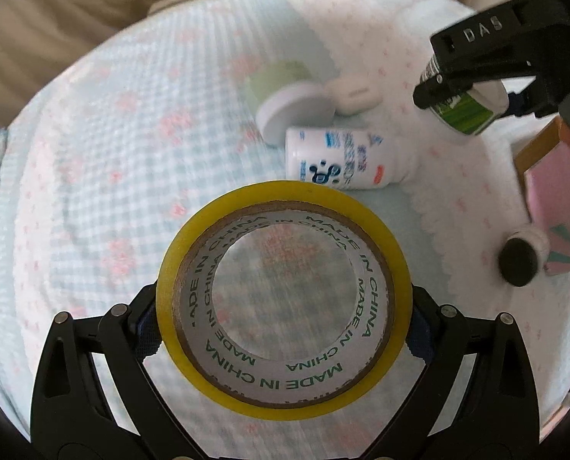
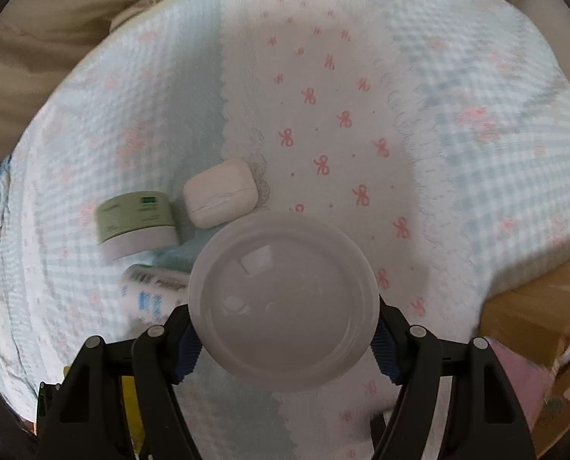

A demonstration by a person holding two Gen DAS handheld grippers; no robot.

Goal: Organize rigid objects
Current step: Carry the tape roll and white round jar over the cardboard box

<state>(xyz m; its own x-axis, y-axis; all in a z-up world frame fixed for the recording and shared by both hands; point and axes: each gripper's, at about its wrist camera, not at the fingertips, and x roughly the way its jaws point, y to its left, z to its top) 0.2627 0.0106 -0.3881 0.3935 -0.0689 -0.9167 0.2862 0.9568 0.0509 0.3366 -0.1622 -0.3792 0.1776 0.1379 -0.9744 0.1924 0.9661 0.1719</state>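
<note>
My left gripper (image 1: 281, 339) is shut on a yellow roll of tape (image 1: 376, 226) and holds it above the bed. Beyond it lie a white bottle with blue print (image 1: 338, 157), a green-and-white jar (image 1: 288, 99) and a white earbud case (image 1: 355, 94). My right gripper (image 2: 285, 329) is shut on a green-labelled container with a white round end (image 2: 285, 299), also seen at the top right of the left wrist view (image 1: 465, 115). The jar (image 2: 135, 222), the case (image 2: 219, 191) and the bottle (image 2: 150, 295) lie to its left.
A light blue and white bedspread with pink bows (image 2: 323, 96) covers the bed. A black-capped white object (image 1: 520, 257) and a pink box (image 1: 557, 207) lie at the right. A cardboard box (image 2: 541, 314) stands at the bed's right edge. Beige fabric (image 1: 74, 11) lies behind.
</note>
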